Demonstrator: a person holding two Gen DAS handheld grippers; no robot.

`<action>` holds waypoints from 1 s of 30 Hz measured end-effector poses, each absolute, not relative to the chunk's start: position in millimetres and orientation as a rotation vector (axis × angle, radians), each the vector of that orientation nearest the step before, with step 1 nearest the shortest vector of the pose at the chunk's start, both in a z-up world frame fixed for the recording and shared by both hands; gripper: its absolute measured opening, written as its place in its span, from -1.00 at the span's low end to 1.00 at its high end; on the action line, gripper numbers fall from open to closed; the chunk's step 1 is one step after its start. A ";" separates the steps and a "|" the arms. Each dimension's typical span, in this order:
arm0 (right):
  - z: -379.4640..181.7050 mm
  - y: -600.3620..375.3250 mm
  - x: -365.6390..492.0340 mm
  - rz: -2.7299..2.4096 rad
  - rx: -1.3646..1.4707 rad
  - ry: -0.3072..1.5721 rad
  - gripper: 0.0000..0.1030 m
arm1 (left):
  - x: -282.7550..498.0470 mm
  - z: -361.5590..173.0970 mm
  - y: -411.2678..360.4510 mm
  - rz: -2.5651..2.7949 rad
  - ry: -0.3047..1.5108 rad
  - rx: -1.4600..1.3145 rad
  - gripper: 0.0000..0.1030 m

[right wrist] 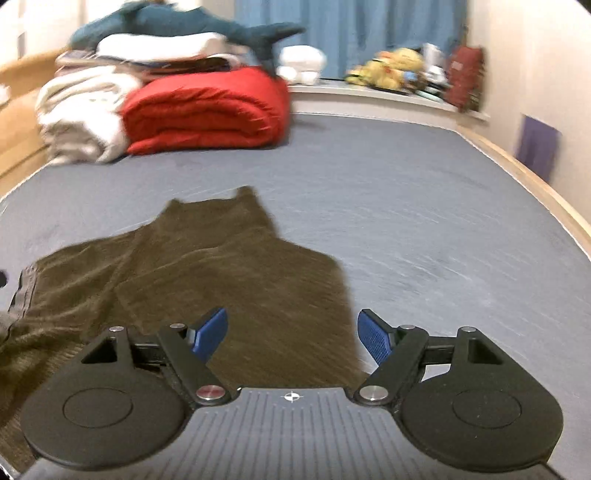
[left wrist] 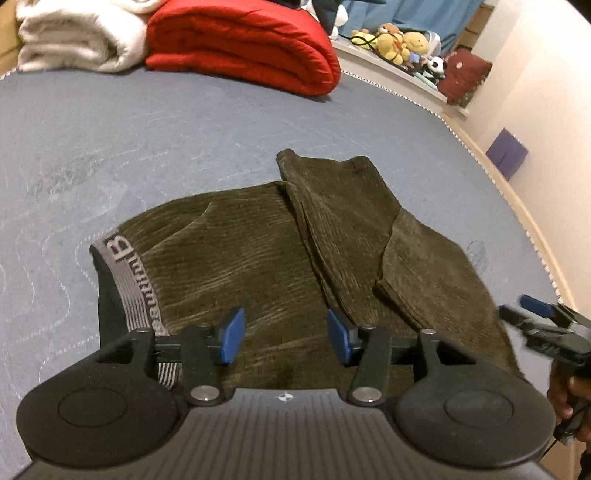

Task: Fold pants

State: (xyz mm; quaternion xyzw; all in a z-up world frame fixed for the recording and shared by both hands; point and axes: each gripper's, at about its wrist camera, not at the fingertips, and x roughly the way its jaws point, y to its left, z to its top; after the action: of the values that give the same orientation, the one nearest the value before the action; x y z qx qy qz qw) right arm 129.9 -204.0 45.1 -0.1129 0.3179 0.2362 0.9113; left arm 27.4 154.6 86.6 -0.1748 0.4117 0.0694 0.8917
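Note:
Dark olive corduroy pants (left wrist: 258, 258) lie folded on the grey-blue mattress (left wrist: 166, 140), grey lettered waistband (left wrist: 129, 280) at the left, legs doubled over to the right. My left gripper (left wrist: 286, 336) is open and empty just above the pants' near part. My right gripper (right wrist: 291, 332) is open and empty over the pants' right edge (right wrist: 221, 280); it also shows at the right edge of the left wrist view (left wrist: 543, 317). The right wrist view is motion-blurred.
A folded red blanket (left wrist: 243, 40) and white bedding (left wrist: 74, 37) sit at the mattress's far end, with a blue plush shark (right wrist: 184, 26) on top. Stuffed toys (left wrist: 402, 44) line a ledge by the blue curtain. The wooden bed edge (left wrist: 517, 206) runs along the right by the wall.

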 end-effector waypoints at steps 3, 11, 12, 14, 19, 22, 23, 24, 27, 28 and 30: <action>18.7 -162.2 126.9 0.565 -0.361 0.691 0.58 | 35.5 81.1 152.1 0.141 0.868 -0.369 0.08; -37.6 -87.0 104.1 0.700 -0.757 0.700 0.71 | 46.7 76.7 152.6 0.167 0.873 -0.364 0.13; -42.0 -83.5 101.7 0.686 -0.804 0.679 0.71 | 46.9 76.5 153.7 0.172 0.872 -0.365 0.13; -43.8 -82.0 96.9 0.671 -0.878 0.621 0.70 | 47.4 76.8 156.0 0.180 0.871 -0.367 0.13; -31.1 -94.2 102.2 0.672 -0.877 0.623 -0.51 | 47.7 78.3 158.4 0.190 0.867 -0.375 0.13; -16.8 -112.7 100.5 0.686 -0.822 0.618 -0.73 | 46.8 80.3 156.6 0.185 0.863 -0.372 0.14; -13.1 -119.0 101.4 0.691 -0.791 0.625 -0.75 | 46.4 80.8 155.6 0.182 0.863 -0.372 0.14; -6.5 -126.0 102.2 0.693 -0.751 0.634 -0.82 | 45.9 81.2 154.5 0.180 0.862 -0.371 0.14; 12.9 -154.2 110.2 0.686 -0.609 0.666 -0.84 | 44.7 82.4 151.9 0.175 0.861 -0.370 0.14; 18.4 -165.3 113.2 0.680 -0.564 0.670 -0.84 | 44.4 82.6 151.8 0.174 0.861 -0.371 0.14; 29.9 -189.9 118.7 0.648 -0.481 0.674 -0.85 | 43.3 83.2 152.2 0.175 0.861 -0.373 0.14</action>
State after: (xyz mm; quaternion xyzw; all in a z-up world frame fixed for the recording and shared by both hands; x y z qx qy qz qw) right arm 118.7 -189.9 29.9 -0.2295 0.3219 0.3091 0.8650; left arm 43.3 152.2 83.2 -0.1795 0.4141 0.0844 0.8883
